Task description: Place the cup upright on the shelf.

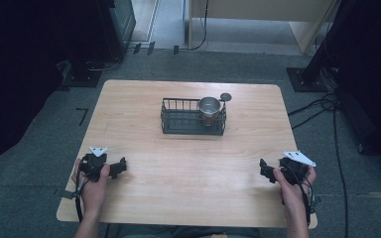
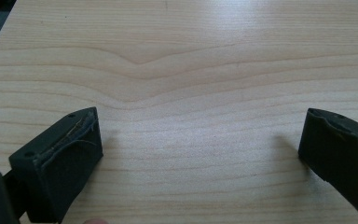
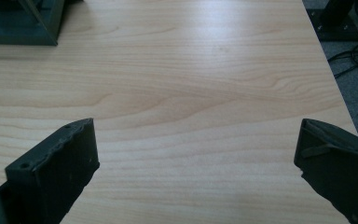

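A pale wooden bench with rounded corners is standing on grey carpet, its grain running in long wavy bands across the top. Toward the far middle of it a dark wire basket is sitting, and a shiny metal cup is standing upright in the basket's right end. A small dark round disc is lying on the bench just behind the basket's right far corner.

The left tongs are resting low at the near left of the bench, held in the person's left hand, and are pointing toward the middle. In the left gripper view the jaws are standing wide apart with nothing but bare wood between them. The right tongs are sitting at the near right, gripped by the right hand, likewise gaping wide and holding nothing; in the right gripper view a corner of the basket is showing at the top left, well apart from the jaws. Both tongs are well away from the basket and cup.

Around the bench the room is lying dim: black stands and their bases are flanking the far corners, cables are trailing over the carpet on the right, and light wooden furniture is standing beyond.
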